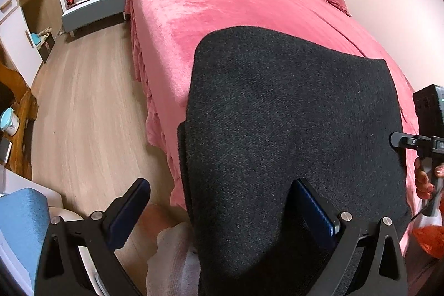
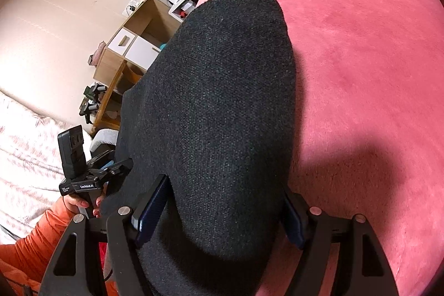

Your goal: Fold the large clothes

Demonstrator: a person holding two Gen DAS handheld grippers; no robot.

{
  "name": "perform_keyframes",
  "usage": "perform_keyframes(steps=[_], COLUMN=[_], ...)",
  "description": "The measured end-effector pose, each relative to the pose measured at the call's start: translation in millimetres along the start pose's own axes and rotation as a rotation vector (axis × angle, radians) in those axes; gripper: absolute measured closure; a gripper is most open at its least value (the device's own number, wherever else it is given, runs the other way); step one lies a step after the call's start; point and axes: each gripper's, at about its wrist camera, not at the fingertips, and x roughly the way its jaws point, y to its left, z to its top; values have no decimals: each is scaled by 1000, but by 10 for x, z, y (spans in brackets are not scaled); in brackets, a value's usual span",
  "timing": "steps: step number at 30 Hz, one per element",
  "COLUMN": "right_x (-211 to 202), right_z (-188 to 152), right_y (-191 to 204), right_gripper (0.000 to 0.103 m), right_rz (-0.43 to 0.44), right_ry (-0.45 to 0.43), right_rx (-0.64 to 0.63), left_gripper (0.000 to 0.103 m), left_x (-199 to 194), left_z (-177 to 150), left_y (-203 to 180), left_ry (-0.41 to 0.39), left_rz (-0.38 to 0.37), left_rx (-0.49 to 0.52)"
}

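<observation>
Left gripper [image 1: 219,215]: fingers wide apart, right finger under dark cloth [image 1: 291,129], left finger over floor [image 1: 88,101]. Holds nothing.

Right gripper [image 2: 222,212]: fingers wide apart, cloth lying between, no pinch.

Cloth: flat, folded, near edge of pink bed [image 1: 222,2], part hanging over.

Next, I think: close on near corners, both together, lift evenly, no drag.

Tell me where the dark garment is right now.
The dark garment lies folded on the pink bed's near end, filling both views, its left edge overhanging toward the wooden floor.
</observation>
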Motion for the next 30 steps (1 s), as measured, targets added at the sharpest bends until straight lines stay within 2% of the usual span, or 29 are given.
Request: perform_keyframes(steps=[10, 16, 19, 20, 23, 25, 26, 27, 28, 30], right_x=[22, 52, 108, 144, 241, 253, 235, 212, 187, 127], right_z=[5, 15, 49, 77, 129, 138, 143, 140, 137, 117], right_y=[-15, -19, 27, 46, 131, 190, 190, 201, 205, 280], right_gripper=[27, 26, 26, 26, 27, 41, 47, 55, 62, 69], right_rz=[20, 65, 81, 80, 61, 27, 18, 12, 14, 5], right_ry=[4, 2, 1, 1, -3, -8, -8, -13, -21, -43], right_rx=[-5, 3, -7, -8, -5, -18, -18, -15, -13, -24], left_gripper=[0, 0, 0, 0, 0, 2, 14, 21, 25, 29], left_x=[175, 339, 476, 532, 584, 564, 533, 501, 472, 423], left_z=[93, 157, 158, 142, 87, 70, 67, 68, 69, 63], left_y=[195, 330, 425, 465, 465, 388, 308, 228, 171, 81], left_ry=[20, 33, 44, 61, 76, 65, 47, 28, 12, -12], left_rz=[-75, -171, -235, -259, -268, -246, -236, -239, -216, -172], left_rx=[37, 44, -24, -82, -173, -149, -121, -101, -91, -61])
